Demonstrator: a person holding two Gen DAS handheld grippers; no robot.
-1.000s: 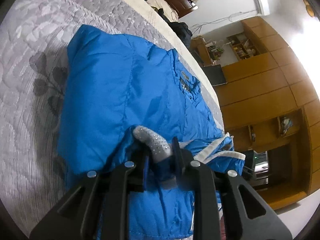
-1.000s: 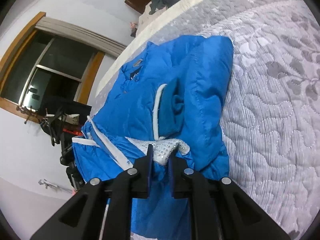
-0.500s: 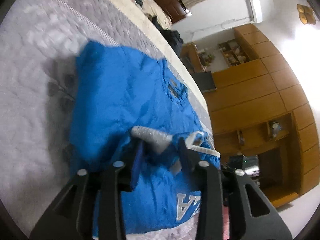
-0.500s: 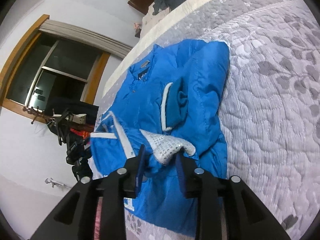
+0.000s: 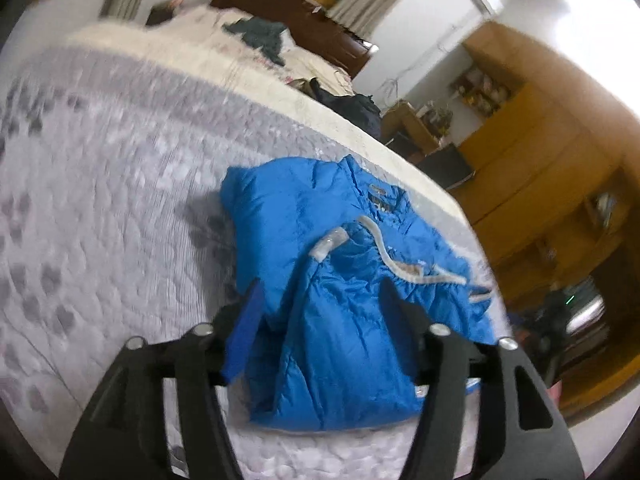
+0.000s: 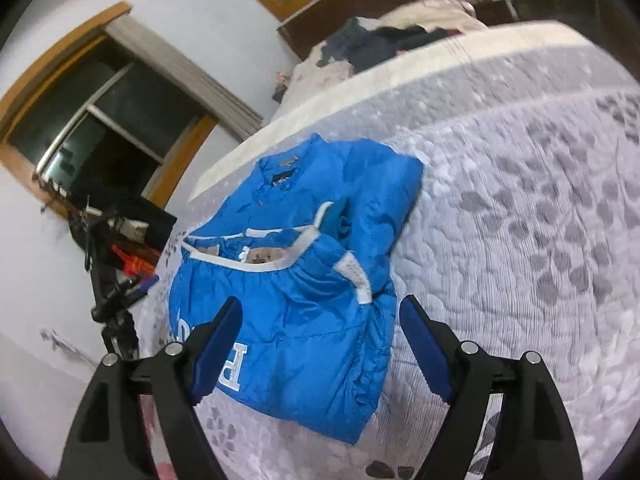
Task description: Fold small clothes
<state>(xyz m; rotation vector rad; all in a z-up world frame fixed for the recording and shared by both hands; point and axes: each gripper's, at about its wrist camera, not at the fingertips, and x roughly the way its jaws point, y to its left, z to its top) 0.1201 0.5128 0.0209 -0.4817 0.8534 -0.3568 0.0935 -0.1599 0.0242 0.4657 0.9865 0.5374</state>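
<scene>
My left gripper hangs released, my right gripper likewise — both above the blue jacket, folded mid-frame on the bed. The puffy top layer may spring back — nothing pins it.

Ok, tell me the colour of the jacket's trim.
White trim on the blue jacket, clearest in the right wrist view.

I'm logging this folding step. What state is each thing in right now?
Blue padded jacket: folded over itself, lying flat on the grey quilted bedspread, held by neither gripper.
Left gripper: open, empty, above the jacket.
Right gripper: open, empty.
Dark window: cannot tell.
</scene>
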